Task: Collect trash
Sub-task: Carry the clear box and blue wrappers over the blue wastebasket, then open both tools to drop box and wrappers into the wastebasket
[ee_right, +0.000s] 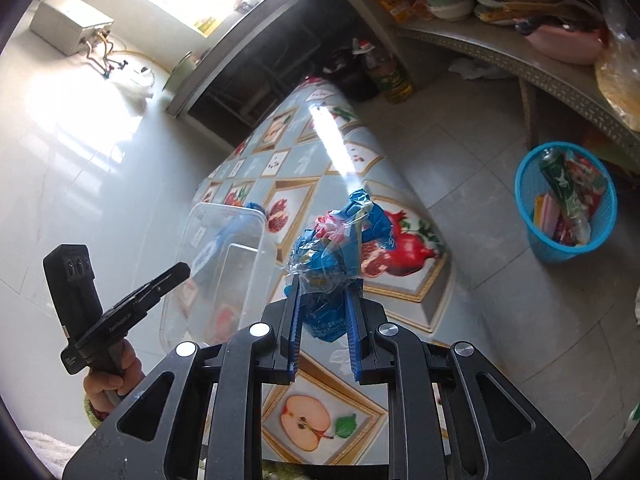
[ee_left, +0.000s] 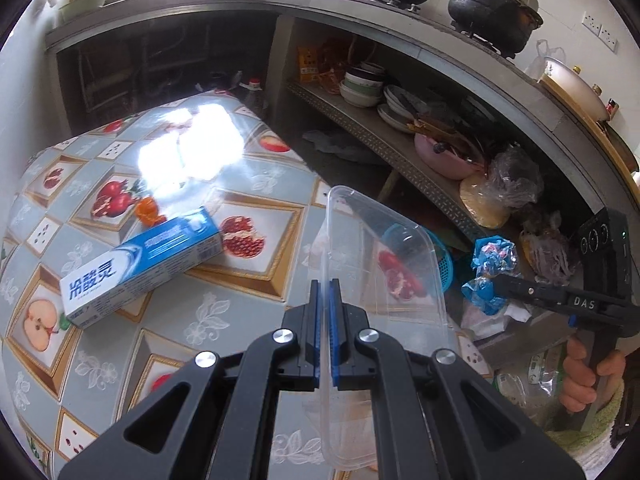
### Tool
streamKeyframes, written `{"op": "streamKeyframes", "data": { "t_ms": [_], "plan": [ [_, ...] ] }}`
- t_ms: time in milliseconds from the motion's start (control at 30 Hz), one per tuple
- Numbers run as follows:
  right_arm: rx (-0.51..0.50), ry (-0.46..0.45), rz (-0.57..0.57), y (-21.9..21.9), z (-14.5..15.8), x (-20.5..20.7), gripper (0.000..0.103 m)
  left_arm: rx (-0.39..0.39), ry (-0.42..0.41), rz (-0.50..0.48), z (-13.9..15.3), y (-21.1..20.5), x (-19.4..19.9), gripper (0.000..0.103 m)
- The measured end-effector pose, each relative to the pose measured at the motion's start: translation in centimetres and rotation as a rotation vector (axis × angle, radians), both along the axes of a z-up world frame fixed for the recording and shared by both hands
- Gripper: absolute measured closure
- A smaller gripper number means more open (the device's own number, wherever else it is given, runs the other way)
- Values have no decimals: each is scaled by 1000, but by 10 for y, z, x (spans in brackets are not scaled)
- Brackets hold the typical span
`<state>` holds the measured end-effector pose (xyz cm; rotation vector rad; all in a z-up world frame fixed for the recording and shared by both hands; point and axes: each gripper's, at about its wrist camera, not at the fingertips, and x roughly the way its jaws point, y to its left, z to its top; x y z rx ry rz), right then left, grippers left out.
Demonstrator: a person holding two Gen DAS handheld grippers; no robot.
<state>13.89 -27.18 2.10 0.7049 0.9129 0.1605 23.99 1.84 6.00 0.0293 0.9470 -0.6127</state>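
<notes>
My left gripper is shut on the rim of a clear plastic container, held on edge above the table; the container also shows in the right wrist view. My right gripper is shut on a crumpled blue plastic wrapper, lifted over the table's corner; the wrapper shows in the left wrist view too. A blue-white toothpaste box and a small orange scrap lie on the fruit-patterned tablecloth. A blue mesh trash basket with several wrappers stands on the floor to the right.
A low shelf with bowls, plates and a pink basin runs behind the basket. A counter above holds pots. Bottles stand on the floor past the table's far end. Tiled floor lies between table and basket.
</notes>
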Motion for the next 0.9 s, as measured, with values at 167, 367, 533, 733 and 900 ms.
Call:
{"op": "streamKeyframes", "data": {
  "t_ms": [167, 367, 533, 733, 900],
  "plan": [
    [28, 17, -131, -48, -15, -23, 85, -32, 41, -94, 7, -56, 16, 100],
    [74, 76, -351, -117, -47, -57, 85, -80, 157, -227, 7, -141, 41, 100],
    [129, 156, -489, -171, -94, -76, 85, -63, 355, -275, -32, -228, 73, 99],
    [192, 235, -576, -212, -154, -65, 85, 115, 469, -241, -111, -324, 100, 97],
    [230, 273, -628, -240, -194, -38, 85, 229, 544, -186, -177, -375, 120, 97]
  ]
}}
